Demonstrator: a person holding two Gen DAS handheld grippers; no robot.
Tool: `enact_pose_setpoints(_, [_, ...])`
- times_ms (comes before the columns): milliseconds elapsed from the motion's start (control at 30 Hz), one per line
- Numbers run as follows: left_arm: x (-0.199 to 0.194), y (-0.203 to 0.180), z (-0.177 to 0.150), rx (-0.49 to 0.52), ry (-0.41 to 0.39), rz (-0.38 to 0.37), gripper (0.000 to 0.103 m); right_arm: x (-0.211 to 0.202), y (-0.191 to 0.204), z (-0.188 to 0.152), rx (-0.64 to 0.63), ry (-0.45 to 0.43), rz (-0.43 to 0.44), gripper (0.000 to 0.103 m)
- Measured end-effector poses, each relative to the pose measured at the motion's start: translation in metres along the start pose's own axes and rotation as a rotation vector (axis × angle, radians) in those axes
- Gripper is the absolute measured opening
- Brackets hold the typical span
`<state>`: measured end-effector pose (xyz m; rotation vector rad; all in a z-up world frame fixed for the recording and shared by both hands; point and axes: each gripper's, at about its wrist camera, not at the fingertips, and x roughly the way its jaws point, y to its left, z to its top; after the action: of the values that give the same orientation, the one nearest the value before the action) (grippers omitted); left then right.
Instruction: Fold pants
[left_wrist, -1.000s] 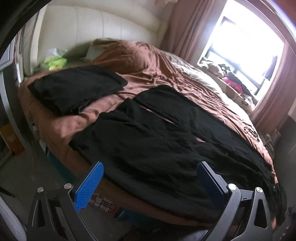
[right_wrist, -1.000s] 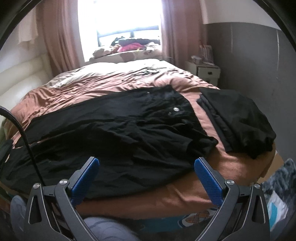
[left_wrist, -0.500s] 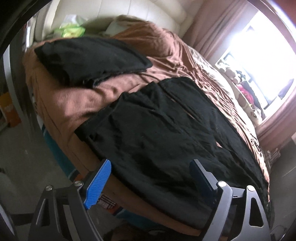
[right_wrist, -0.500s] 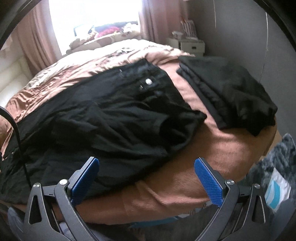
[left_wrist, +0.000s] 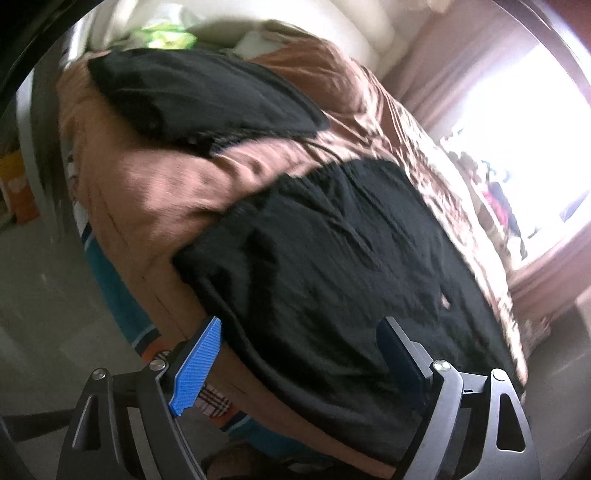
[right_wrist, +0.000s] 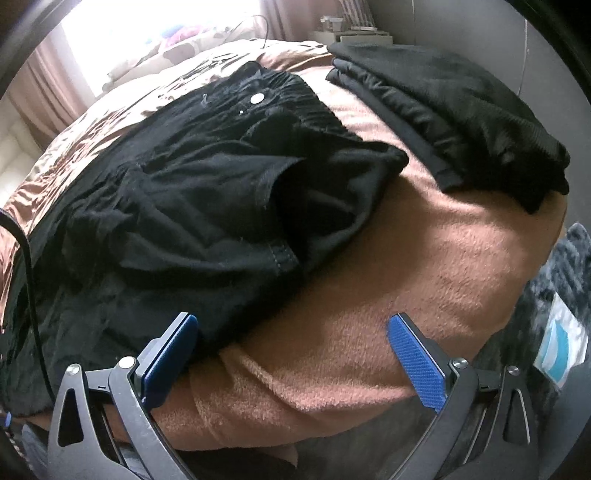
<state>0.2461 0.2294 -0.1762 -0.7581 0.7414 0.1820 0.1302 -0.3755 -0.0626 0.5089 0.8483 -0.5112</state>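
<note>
Reaching with both sets of fingers spread and empty, my left gripper (left_wrist: 299, 345) having just narrowed slightly, I face the rumpled black cotton pants (right_wrist: 192, 192) spread on the brown fleece blanket (right_wrist: 424, 266). Closing my right gripper (right_wrist: 291, 349) here risks pinching blanket along with the waistband.

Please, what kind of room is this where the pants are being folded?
Most likely a home bedroom. The black pants lie spread on a bed with a brown blanket, a padded cream headboard stands at its end, and pink curtains hang beside a bright window.
</note>
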Motion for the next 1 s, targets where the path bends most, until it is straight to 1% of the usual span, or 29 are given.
enact_pose_setpoints(100, [-0.003,0.016,0.007,-0.053,-0.009,-0.017,0.083,-0.004,-0.001,0.003,0.012,-0.007,0.01,0.102])
enact_pose_setpoints(167, [-0.002,0.023,0.01,-0.084,-0.001,-0.037,0.08,-0.007,-0.004,0.004,0.031,-0.009,0.029,0.101])
enact_pose_setpoints(267, [0.001,0.032,0.011,-0.124,0.009,-0.06,0.076,-0.004,-0.01,-0.002,0.046,-0.008,0.045,0.099])
enact_pose_setpoints(300, [0.001,0.033,0.011,-0.131,0.008,-0.06,0.074,-0.001,-0.012,-0.005,0.05,-0.005,0.05,0.096])
enact_pose_setpoints(367, [-0.001,0.031,0.011,-0.134,-0.008,-0.052,0.07,-0.001,-0.017,-0.01,0.061,-0.002,0.063,0.093])
enact_pose_setpoints(400, [-0.002,0.029,0.012,-0.123,-0.013,-0.049,0.068,0.0,-0.017,-0.01,0.064,-0.006,0.066,0.091])
enact_pose_setpoints(433, [-0.003,0.027,0.013,-0.11,-0.016,-0.045,0.06,0.0,-0.019,-0.01,0.071,-0.01,0.073,0.088])
enact_pose_setpoints(467, [-0.004,0.025,0.014,-0.101,-0.023,-0.044,0.056,-0.001,-0.021,-0.01,0.078,-0.012,0.079,0.087])
enact_pose_setpoints(533, [-0.005,0.024,0.018,-0.103,-0.032,-0.057,0.056,-0.003,-0.029,-0.01,0.102,-0.02,0.101,0.081])
enact_pose_setpoints(600, [-0.003,0.025,0.02,-0.112,-0.029,-0.059,0.056,-0.005,-0.038,-0.011,0.137,-0.031,0.13,0.078])
enact_pose_setpoints(633, [-0.001,0.026,0.02,-0.114,-0.027,-0.054,0.055,-0.005,-0.042,-0.011,0.163,-0.032,0.149,0.078])
enact_pose_setpoints(733, [0.004,0.024,0.016,-0.113,-0.019,-0.042,0.055,-0.004,-0.058,-0.011,0.261,-0.054,0.246,0.078])
enact_pose_setpoints(800, [0.003,0.02,0.012,-0.098,-0.015,-0.05,0.055,-0.002,-0.068,-0.011,0.297,-0.064,0.273,0.076])
enact_pose_setpoints(833, [0.004,0.017,0.011,-0.091,-0.012,-0.051,0.052,-0.001,-0.073,-0.011,0.308,-0.07,0.277,0.075])
enact_pose_setpoints(867, [0.004,0.014,0.008,-0.076,-0.007,-0.036,0.046,-0.001,-0.076,-0.011,0.315,-0.073,0.276,0.074])
enact_pose_setpoints(900, [0.005,0.012,0.007,-0.067,-0.006,-0.023,0.043,0.0,-0.081,-0.01,0.326,-0.078,0.279,0.073])
enact_pose_setpoints(933, [0.006,0.011,0.007,-0.061,-0.007,-0.012,0.035,-0.001,-0.085,-0.011,0.334,-0.084,0.284,0.073])
enact_pose_setpoints(967, [0.006,0.011,0.007,-0.065,-0.001,-0.012,0.02,-0.002,-0.086,-0.011,0.34,-0.088,0.284,0.073])
enact_pose_setpoints(1000, [0.008,0.012,0.007,-0.071,0.007,-0.012,0.014,-0.003,-0.091,-0.011,0.347,-0.096,0.282,0.073])
